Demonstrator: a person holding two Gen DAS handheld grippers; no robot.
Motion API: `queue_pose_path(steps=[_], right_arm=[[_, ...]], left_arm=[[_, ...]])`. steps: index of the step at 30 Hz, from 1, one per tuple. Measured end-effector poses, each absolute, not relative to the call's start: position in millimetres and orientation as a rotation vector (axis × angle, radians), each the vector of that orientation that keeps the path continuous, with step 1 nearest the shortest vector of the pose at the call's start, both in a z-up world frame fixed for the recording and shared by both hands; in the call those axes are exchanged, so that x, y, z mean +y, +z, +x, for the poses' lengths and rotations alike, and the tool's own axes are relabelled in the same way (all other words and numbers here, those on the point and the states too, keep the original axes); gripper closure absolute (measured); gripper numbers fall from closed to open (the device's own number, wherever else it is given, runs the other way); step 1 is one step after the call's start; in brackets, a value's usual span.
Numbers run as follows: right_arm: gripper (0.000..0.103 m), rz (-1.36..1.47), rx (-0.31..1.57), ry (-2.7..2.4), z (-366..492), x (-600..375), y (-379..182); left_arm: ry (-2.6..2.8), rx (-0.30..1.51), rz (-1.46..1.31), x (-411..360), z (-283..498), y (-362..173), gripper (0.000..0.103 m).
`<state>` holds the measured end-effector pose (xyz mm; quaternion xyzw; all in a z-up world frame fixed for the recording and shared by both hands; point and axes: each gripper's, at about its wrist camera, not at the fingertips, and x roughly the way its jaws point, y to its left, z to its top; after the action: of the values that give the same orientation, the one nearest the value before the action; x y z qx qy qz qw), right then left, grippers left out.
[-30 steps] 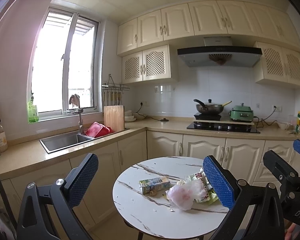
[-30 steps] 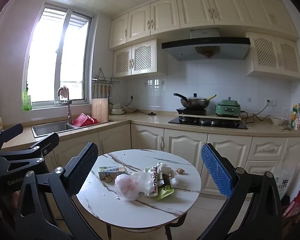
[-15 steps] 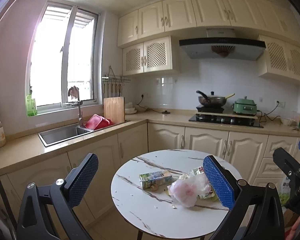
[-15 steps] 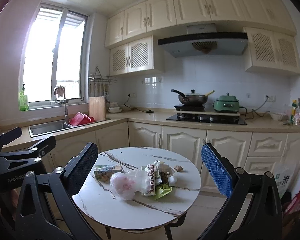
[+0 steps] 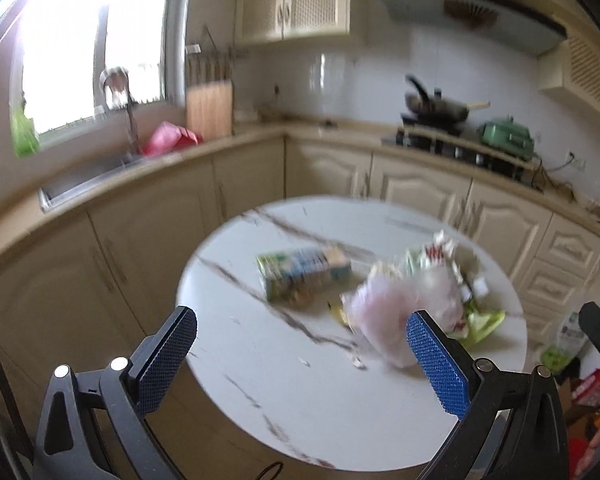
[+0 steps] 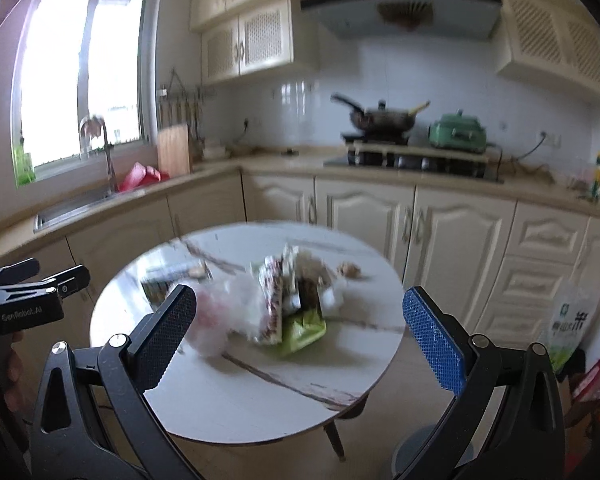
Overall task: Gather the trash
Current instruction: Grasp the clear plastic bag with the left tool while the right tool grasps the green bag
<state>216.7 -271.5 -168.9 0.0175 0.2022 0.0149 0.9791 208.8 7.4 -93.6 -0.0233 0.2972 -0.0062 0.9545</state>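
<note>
A round white marble table (image 5: 260, 368) (image 6: 236, 396) holds a pile of trash. A drink carton (image 5: 300, 274) lies left of a crumpled pink-white plastic bag (image 5: 404, 312) (image 6: 224, 316). Snack wrappers (image 6: 284, 304) and a green wrapper (image 6: 300, 330) (image 5: 480, 320) lie beside the bag. A small nut-like scrap (image 6: 350, 269) sits at the far right of the table. My left gripper (image 5: 300, 364) is open and empty above the table's near edge. My right gripper (image 6: 300, 344) is open and empty, short of the pile. Both views are motion-blurred.
Cream cabinets and a counter wrap behind the table, with a sink (image 5: 88, 180), a cutting board (image 6: 174, 152), and a stove with a wok (image 6: 380, 118) and a green pot (image 6: 458, 130). A bag (image 6: 568, 328) and red boxes (image 6: 596, 376) stand on the floor at right.
Both grippers have moved forward and tilted down towards the table; the trash pile looms larger. Both stay open and empty.
</note>
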Motion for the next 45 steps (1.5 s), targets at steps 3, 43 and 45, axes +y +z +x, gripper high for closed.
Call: queue_pose_path(steps=[3,43,45], right_arm=[[0.0,0.042,0.463,0.043,238.6,-279.0,-191.5],[0.083,0.237,0.712,0.26,344.5,-308.9,-285.8],[0.083,0.228,0.687,0.25,337.6,-311.0,-279.6]], left_arm=[[-0.021,0.661,-0.054,-0.3,240.1,-102.6,0.001],[-0.231,0.665,-0.029,2.4,336.4,-124.4,0.063],[-0.236,0.645,-0.029,0.8,326.0,-114.9,0.063]])
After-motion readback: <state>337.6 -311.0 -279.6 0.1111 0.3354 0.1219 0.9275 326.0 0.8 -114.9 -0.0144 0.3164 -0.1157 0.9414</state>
